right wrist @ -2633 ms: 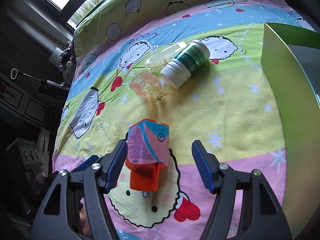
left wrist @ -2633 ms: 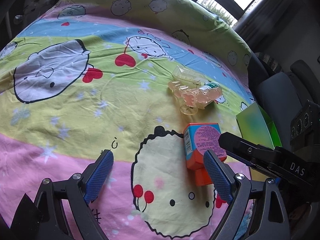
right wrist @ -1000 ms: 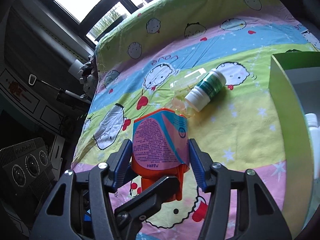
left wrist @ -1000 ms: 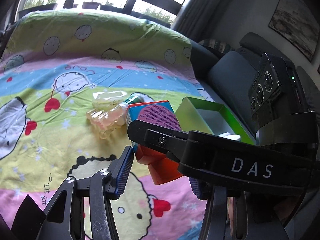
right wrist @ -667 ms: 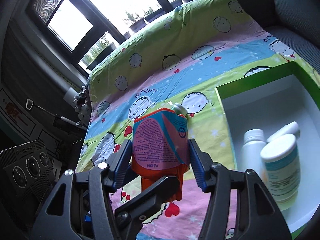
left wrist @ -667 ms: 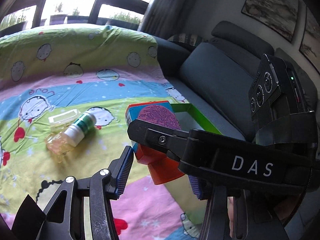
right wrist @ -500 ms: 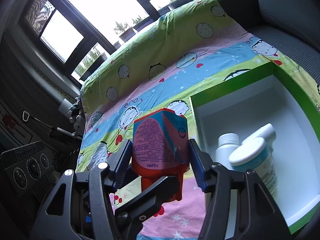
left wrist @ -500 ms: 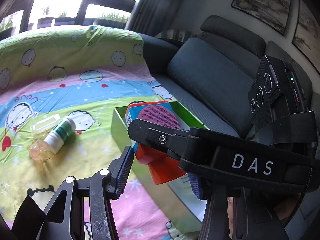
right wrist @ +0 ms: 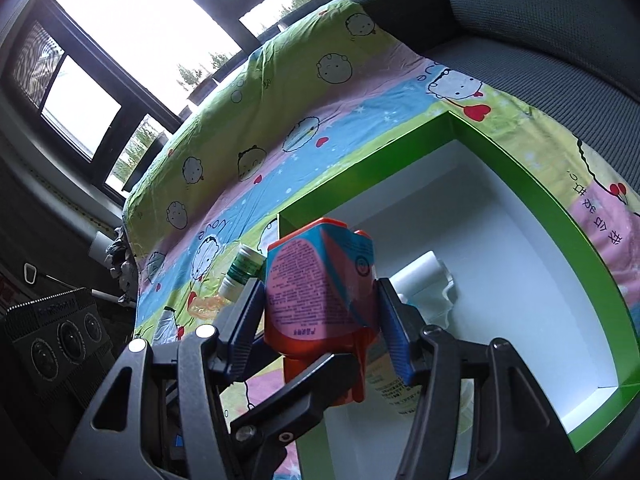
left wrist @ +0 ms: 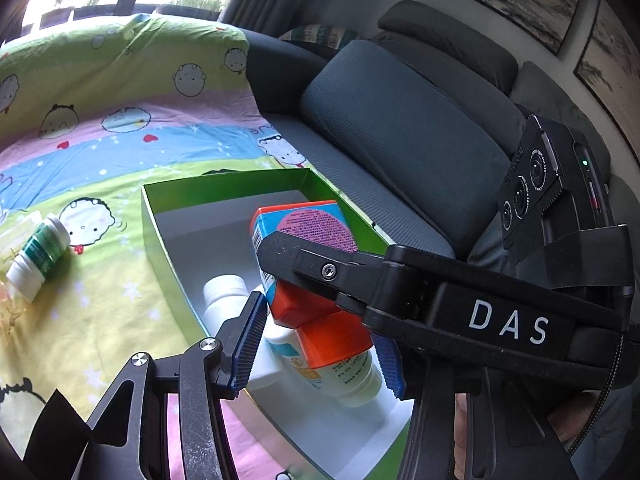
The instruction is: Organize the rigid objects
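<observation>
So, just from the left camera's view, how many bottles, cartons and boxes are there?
Bottles: 3 (green-labelled bottle on the sheet; white bottle and labelled bottle in the box)
Cartons: 1 (orange carton)
Boxes: 1 (green box)
Total: 5
</observation>
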The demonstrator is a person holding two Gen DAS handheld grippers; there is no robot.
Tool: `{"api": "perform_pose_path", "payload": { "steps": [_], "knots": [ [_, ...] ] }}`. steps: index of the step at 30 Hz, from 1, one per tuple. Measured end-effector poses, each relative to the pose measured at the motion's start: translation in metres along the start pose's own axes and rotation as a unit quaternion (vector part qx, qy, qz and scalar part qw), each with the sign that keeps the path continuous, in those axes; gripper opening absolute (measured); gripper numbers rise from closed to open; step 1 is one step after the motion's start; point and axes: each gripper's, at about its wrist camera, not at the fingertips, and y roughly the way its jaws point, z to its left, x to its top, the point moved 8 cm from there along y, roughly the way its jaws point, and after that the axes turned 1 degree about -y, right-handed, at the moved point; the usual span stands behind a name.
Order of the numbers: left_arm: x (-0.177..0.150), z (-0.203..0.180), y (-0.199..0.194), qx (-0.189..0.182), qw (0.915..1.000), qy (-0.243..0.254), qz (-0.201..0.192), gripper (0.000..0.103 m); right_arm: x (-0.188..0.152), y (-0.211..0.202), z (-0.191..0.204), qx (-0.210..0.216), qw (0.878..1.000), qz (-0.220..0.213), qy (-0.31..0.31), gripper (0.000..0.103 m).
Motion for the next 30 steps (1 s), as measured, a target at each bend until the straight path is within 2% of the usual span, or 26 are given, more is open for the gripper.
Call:
{"api": "perform_pose_path", "payload": {
  "steps": [10,14,26,27,30],
  "knots": [
    [-0.005,-0.008,0.020,-0.007,0.9997,-0.009,0.024,0.052,-0.001,0.004,-0.020,-0.014,1.000,0.014,0.022,0.056],
    [-0.009,-0.010,0.024,-0.014,0.9992,-0.013,0.035,0.051,-0.002,0.007,-0.029,-0.044,0.999,0.019,0.024,0.056],
    [-0.010,-0.009,0.026,-0.006,0.9992,-0.017,0.036,0.051,0.000,0.008,-0.039,-0.056,0.998,0.019,0.036,0.057],
    [-0.010,-0.009,0.026,-0.005,0.9992,-0.018,0.035,0.051,0.000,0.007,-0.039,-0.060,0.997,0.018,0.035,0.057],
    [-0.011,-0.009,0.024,0.001,0.9993,-0.016,0.034,0.053,0.001,0.007,-0.042,-0.079,0.996,0.016,0.035,0.068]
  ]
}}
